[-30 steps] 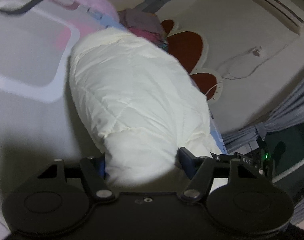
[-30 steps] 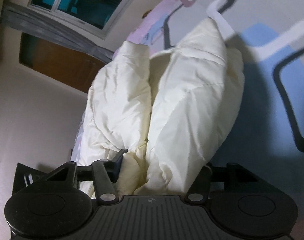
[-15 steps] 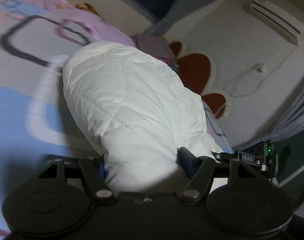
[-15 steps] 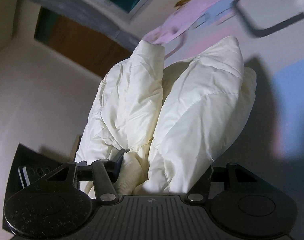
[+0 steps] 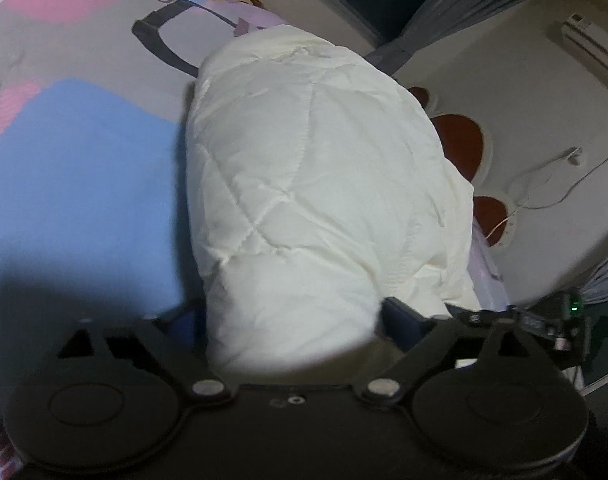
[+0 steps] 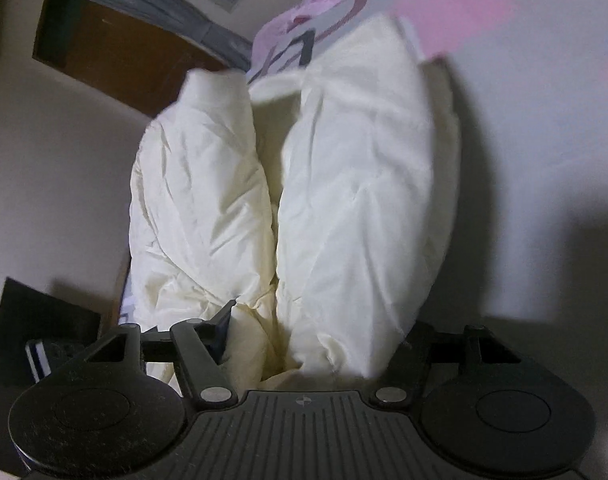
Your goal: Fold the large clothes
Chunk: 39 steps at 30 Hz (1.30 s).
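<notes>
A cream-white quilted puffer jacket [image 5: 304,184] hangs bunched from both grippers above the patterned bed sheet [image 5: 72,168]. My left gripper [image 5: 292,320] is shut on a thick fold of the jacket; its fingertips are mostly buried in the fabric. In the right wrist view the jacket [image 6: 343,208] falls in two puffy lobes. My right gripper [image 6: 315,332] is shut on the bunched fabric where the lobes meet; only the left fingertip [image 6: 224,320] shows.
The bed sheet [image 6: 543,120] has pink, blue and grey shapes. A red flower-shaped cushion [image 5: 463,144] and a pink garment lie at the bed's far side. An air conditioner [image 5: 591,48] and cable are on the wall. A brown door [image 6: 116,60] stands beyond the bed.
Both grippers have swung with the jacket still held; the views have turned across the bed, and the jacket now hangs over a different part of the sheet.
</notes>
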Tool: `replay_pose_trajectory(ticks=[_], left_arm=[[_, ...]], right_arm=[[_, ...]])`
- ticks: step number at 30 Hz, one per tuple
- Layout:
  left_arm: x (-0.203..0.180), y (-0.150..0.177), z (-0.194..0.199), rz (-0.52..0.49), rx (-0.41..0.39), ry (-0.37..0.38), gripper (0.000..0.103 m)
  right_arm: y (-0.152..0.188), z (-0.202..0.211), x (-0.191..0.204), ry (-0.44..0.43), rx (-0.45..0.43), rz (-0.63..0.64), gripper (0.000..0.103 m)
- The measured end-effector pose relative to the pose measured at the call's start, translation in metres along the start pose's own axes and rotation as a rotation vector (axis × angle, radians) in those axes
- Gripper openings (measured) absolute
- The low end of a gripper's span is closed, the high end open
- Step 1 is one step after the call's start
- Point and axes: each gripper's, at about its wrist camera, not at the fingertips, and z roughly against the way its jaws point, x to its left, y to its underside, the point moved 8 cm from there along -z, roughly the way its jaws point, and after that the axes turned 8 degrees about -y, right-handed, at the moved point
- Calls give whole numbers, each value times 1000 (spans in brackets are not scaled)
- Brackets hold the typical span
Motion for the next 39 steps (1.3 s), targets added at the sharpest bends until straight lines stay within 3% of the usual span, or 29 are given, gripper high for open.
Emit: replay_pose_trajectory(ticks=[1, 4, 7, 8, 11, 15, 17, 21, 25, 29, 33, 39], left_arm=[[1, -4, 6, -17, -5, -5, 94], [12, -22, 36, -40, -73, -48, 89], [21, -56, 63, -19, -192, -61, 76], [18, -69, 65, -23, -222, -58, 70], [-13, -106, 46, -101, -241, -69, 62], [-51, -129, 6, -181, -219, -73, 58], [-62, -135, -12, -214, -199, -84, 58], [-54, -131, -44, -304, -170, -212, 58], [-50, -120, -65, -370, -152, -242, 61], [-45, -111, -65, -371, -134, -243, 61], [-44, -114, -74, -372, -125, -244, 62], [-53, -114, -65, -421, -68, -291, 62]], right_arm=[[-3, 12, 0, 31, -23, 22, 81], [-16, 54, 5, 92, -125, 87, 80], [-38, 75, 30, 119, -222, 170, 37], [-48, 69, 42, 143, -227, 214, 35], [-67, 33, 87, 143, -206, 356, 34], [-87, -25, 116, 178, -160, 467, 34], [-94, -54, 114, 208, -118, 485, 34], [-94, -93, 78, 351, -60, 486, 34], [-87, -96, 30, 328, -86, 410, 34], [-86, -99, 15, 320, -115, 384, 34], [-88, -90, 15, 304, -136, 370, 34], [-85, -71, 29, 317, -81, 334, 35]])
